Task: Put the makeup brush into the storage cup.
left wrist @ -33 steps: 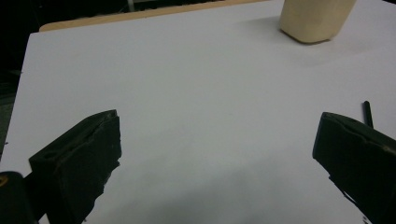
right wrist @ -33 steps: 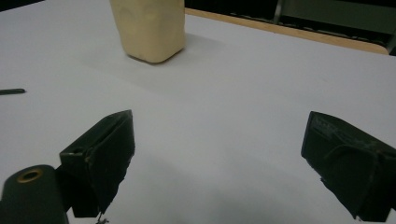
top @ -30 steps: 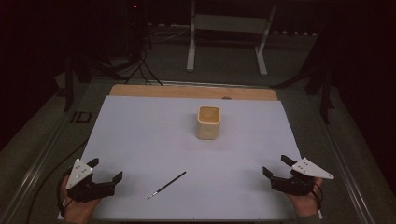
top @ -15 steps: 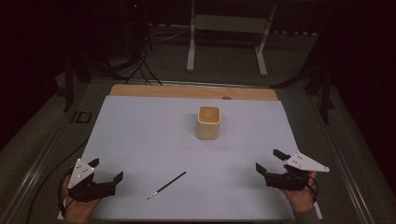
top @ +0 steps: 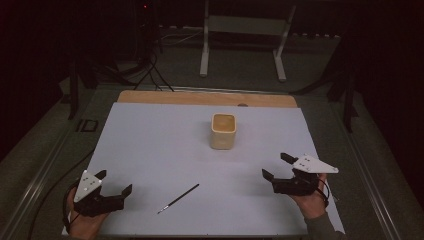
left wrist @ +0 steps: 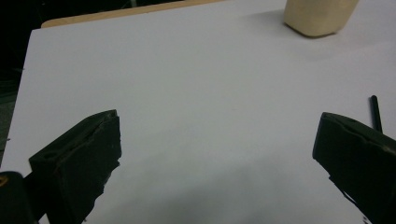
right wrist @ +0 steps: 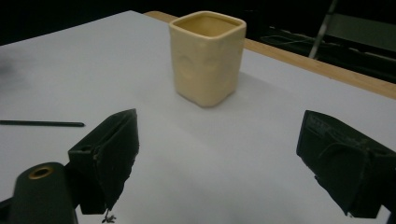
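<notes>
A cream square cup stands upright on the white sheet, right of centre. A thin black brush lies slanted near the front edge. My left gripper is held open at the front left, left of the brush and empty. My right gripper is open and empty at the front right, pointing toward the cup from well short of it. In the left gripper view the cup sits far ahead, and the brush end pokes out by the right jaw. In the right gripper view the cup stands ahead between the jaws, with the brush to the left.
A wooden board edge runs behind the sheet. Beyond the table, a metal stand and cables are on the dark floor. Wide bare sheet lies between both grippers and around the cup.
My right gripper has shifted left and a little forward toward the cup. The left gripper, the brush and the cup have stayed put.
</notes>
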A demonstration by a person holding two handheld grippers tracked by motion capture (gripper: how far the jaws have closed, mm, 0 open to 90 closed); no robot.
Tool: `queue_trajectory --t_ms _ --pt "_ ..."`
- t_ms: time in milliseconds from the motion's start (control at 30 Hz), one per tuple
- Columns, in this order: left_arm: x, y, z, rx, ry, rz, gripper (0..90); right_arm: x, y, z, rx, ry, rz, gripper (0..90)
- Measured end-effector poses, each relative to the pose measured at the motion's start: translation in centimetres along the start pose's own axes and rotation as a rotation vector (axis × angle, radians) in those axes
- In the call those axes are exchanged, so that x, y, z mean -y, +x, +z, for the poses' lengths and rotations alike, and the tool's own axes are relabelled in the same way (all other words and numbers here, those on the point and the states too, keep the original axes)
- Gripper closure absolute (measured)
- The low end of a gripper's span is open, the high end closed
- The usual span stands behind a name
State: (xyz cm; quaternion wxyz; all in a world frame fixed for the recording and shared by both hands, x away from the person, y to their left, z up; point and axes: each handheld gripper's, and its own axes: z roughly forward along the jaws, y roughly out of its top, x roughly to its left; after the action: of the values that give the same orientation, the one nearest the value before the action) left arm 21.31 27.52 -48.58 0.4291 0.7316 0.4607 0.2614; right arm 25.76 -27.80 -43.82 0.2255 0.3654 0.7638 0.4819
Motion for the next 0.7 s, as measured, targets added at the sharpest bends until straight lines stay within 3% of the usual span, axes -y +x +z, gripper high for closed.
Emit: queue_trajectory --t_ms 233,700 --pt "0.0 0.0 0.0 -0.005 0.000 0.003 2.4 -1.0 1.0 1.3 -0.030 0.005 -0.036 12.8" --pt "0.0 -0.1 0.0 -0.007 0.003 0.010 2.4 -2.3 2.6 3.0 -0.081 -0.010 -0.052 12.4"
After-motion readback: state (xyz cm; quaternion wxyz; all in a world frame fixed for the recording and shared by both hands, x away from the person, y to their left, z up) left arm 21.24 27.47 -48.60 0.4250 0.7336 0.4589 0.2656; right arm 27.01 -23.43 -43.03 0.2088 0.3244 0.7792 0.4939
